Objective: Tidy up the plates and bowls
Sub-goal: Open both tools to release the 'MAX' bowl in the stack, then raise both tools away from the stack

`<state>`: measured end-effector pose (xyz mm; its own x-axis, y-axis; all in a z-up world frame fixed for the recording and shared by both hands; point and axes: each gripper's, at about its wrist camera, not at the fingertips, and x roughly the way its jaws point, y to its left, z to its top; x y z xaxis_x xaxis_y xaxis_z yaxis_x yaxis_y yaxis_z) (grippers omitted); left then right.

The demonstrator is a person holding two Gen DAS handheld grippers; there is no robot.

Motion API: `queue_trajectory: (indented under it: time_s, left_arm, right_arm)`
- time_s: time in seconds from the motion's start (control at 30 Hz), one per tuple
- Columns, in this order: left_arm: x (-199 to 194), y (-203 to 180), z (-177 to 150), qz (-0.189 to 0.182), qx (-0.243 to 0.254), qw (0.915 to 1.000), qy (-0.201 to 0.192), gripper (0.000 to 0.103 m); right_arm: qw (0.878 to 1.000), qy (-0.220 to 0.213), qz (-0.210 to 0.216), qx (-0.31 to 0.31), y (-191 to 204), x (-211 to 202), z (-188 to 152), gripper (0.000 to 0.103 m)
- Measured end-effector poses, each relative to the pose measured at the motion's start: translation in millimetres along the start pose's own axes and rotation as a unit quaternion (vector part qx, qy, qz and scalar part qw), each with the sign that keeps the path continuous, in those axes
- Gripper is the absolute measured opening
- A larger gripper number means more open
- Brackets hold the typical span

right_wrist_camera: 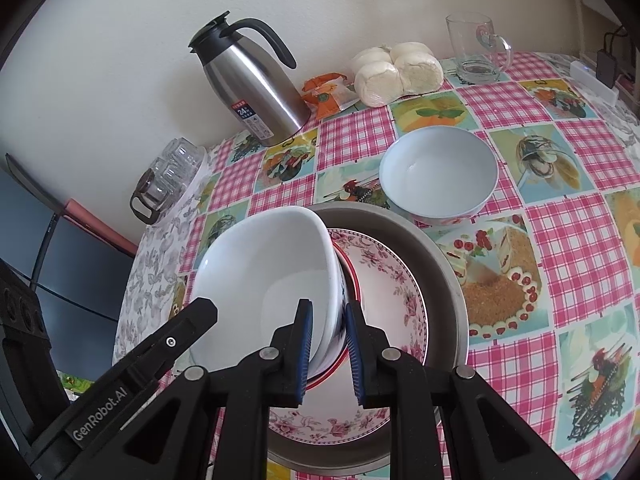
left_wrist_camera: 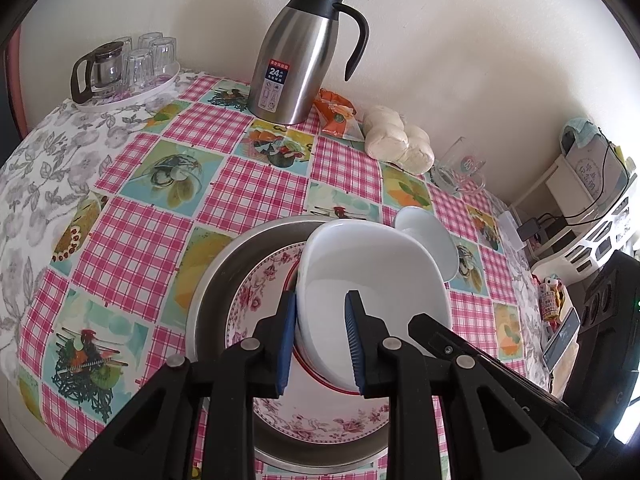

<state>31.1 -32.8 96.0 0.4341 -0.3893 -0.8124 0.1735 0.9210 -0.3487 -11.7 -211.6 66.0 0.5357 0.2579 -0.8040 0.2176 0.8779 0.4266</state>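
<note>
- Left wrist view: the left gripper is clamped on the left rim of a white bowl, one blue pad inside the wall and one outside. The bowl is tilted and sits over a floral plate, which lies inside a shallow metal pan. Whether the bowl touches the plate cannot be told. The other gripper's black body enters at lower right. A second, pale bowl stands on the checked tablecloth just beyond the pan. A steel thermos jug, wrapped buns and a glass mug line the wall.
- Right wrist view: the right gripper pinches the same white bowl's opposite rim, jaws closed on its wall. Holding both sides likely keeps the slippery bowl steady while it is stacked on the plate. The pale bowl waits empty, near the pan's far edge.
</note>
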Motion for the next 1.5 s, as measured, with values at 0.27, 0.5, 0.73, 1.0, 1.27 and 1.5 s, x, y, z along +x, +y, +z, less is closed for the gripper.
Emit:
queue_trajectory:
  time_s: [0.27,0.5,0.73,1.0,1.27,1.5]
  left_arm:
    - [0.5,0.6,-0.9,0.0,0.0,1.0,0.0,0.024]
    - [-2.7,0.1,0.7,-0.003,0.002,1.0,-0.004,0.026]
    - [-12.8,2.3,4.2,0.01,0.004,0.9996,-0.025,0.038]
    - [-16.2,18.1,8.4,0.057,-0.025,0.9975,-0.032,0.052]
    - [-13.8,29.2,8.1,0.11,-0.047,0.9925,-0.027,0.078]
    - [-10.8,34.7,6.5,0.154,-0.047,0.9865,-0.032,0.089]
  right_arm:
    - [1.0,0.001,0.003,0.001,0.3,-0.2,-0.2,0.02]
    - [1.0,0.002,0.001,0.001,0.3,-0.5,0.1,0.02]
    - [1.0,-0.013,-0.004,0.001,-0.3,-11.0,2.1,0.029]
    - [0.999,-0.032,-0.024,-0.009,1.0,-17.4,3.9,0.058]
    - [0.998,-0.036,-0.05,-0.017,-1.3,-15.3,5.2,0.076]
    - [0.997,-0.04,-0.062,-0.019,-3.1,-15.9,5.4,0.092]
